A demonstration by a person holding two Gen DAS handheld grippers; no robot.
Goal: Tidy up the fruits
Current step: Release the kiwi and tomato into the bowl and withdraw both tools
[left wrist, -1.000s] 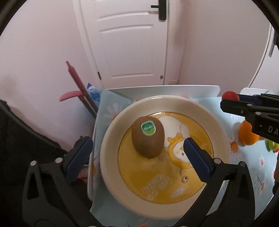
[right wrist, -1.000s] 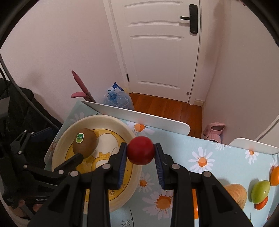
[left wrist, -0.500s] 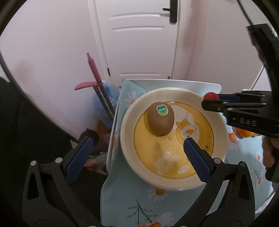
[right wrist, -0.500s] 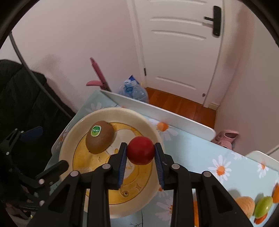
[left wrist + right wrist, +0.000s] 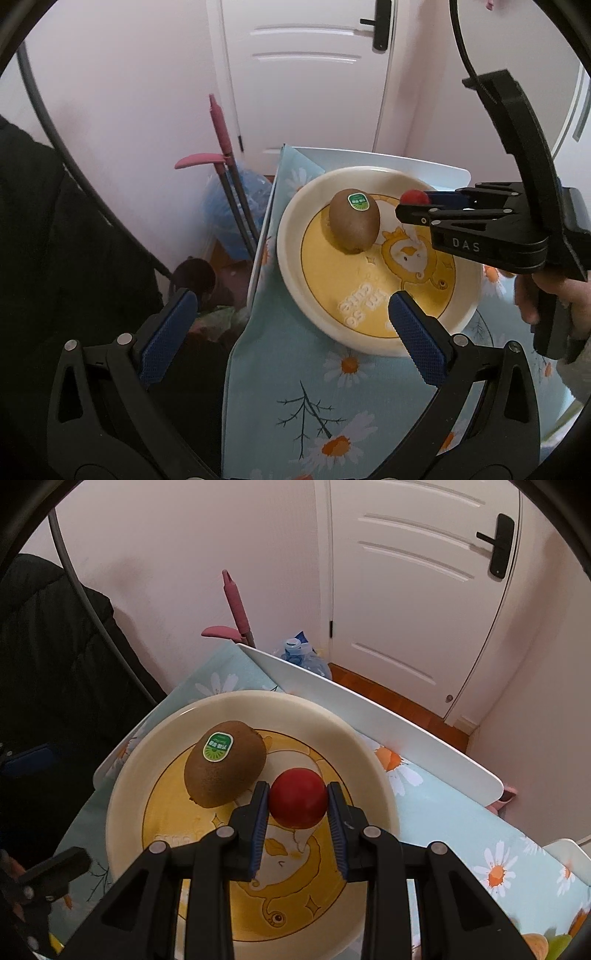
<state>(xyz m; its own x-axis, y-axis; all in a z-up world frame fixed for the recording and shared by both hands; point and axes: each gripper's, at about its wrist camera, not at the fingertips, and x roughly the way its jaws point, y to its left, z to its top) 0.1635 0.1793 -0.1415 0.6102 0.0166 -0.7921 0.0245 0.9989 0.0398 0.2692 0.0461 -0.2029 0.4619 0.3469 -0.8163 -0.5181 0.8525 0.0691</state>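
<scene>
Right wrist view: the right gripper (image 5: 298, 814) has its two blue pads pressed against the sides of a small red fruit (image 5: 298, 797), gripping it tight above the plate (image 5: 373, 760). Just to the upper left of that fruit lies a kiwi (image 5: 225, 762), close to the left pad; whether they touch is unclear. In the left wrist view, the left gripper (image 5: 291, 336) stands wide apart and holds nothing, its right pad over the plate's near rim, its left pad off the table edge.

The plate sits on a pale blue tablecloth (image 5: 461, 819) printed with daisies. Beyond the grippers are pink walls, a white door (image 5: 406, 572) and a pink-handled dustpan (image 5: 231, 624).

The red fruit is smooth, round and glossy. The kiwi is brown and fuzzy with a green sticker. The plate is cream-rimmed with a yellow cartoon centre.
</scene>
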